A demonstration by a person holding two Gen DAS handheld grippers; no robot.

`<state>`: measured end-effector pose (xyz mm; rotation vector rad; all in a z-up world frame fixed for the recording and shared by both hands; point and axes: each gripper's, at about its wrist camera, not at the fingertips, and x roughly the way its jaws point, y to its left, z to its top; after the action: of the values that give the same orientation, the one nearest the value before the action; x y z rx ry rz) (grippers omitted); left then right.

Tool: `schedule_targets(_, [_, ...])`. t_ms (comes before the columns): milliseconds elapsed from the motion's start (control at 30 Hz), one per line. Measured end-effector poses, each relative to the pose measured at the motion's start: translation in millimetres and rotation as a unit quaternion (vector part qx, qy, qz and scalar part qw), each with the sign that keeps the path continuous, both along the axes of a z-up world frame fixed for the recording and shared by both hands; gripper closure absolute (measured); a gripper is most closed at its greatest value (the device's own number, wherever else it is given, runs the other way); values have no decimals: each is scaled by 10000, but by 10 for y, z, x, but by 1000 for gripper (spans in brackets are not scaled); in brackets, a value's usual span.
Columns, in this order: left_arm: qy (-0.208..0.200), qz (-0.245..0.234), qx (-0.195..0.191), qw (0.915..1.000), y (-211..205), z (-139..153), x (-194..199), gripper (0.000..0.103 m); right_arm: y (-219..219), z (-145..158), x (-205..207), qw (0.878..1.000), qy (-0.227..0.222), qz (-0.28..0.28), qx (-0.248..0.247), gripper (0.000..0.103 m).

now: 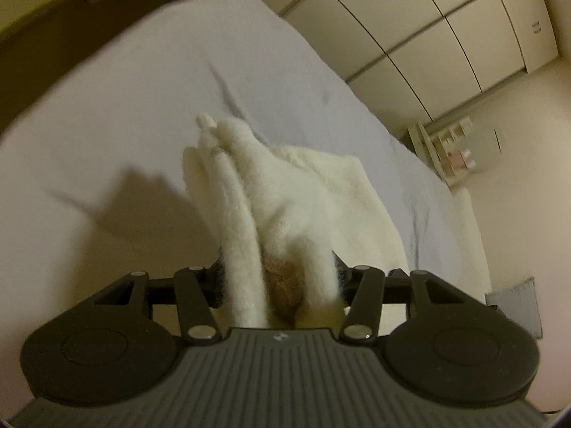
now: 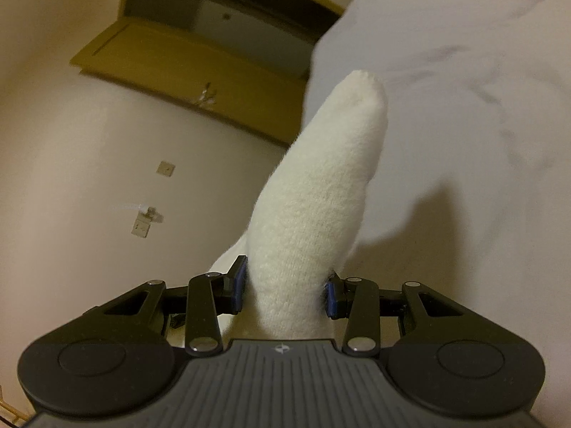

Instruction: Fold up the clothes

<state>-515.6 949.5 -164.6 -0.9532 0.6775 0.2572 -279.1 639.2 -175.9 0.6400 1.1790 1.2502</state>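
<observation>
white knit garment, two grippers' jaws

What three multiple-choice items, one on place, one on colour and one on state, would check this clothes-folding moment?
1. Where does the loose end of the knit garment lie in the left wrist view?
A. On the bed sheet
B. On a wooden chair
C. Inside a basket

2. What colour is the garment?
A. Dark blue
B. Cream white
C. Red

3. What is the state of the right gripper?
A. Wide open and empty
B. Out of view
C. Shut on the garment

Answers:
1 A, the fabric trails from the left gripper onto the pale sheet.
2 B, both views show cream-white knit.
3 C, its blue-padded fingers press the knit from both sides.
</observation>
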Motion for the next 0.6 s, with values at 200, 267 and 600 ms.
schedule_targets(200, [-48,60,389,9992,840,-342,-113,55,1167,-352,-81,9992,-309,192,165,63])
schedule_targets(267, [84,55,348,9993,1040,-689,-147,55,1445,-562,-109,9991,-342,211,94,63])
schedule_targets(600, [733,177,-17,9971,1244,-1481,-365,47,1837,-1581,-461,9865,-137,371,-1591,50])
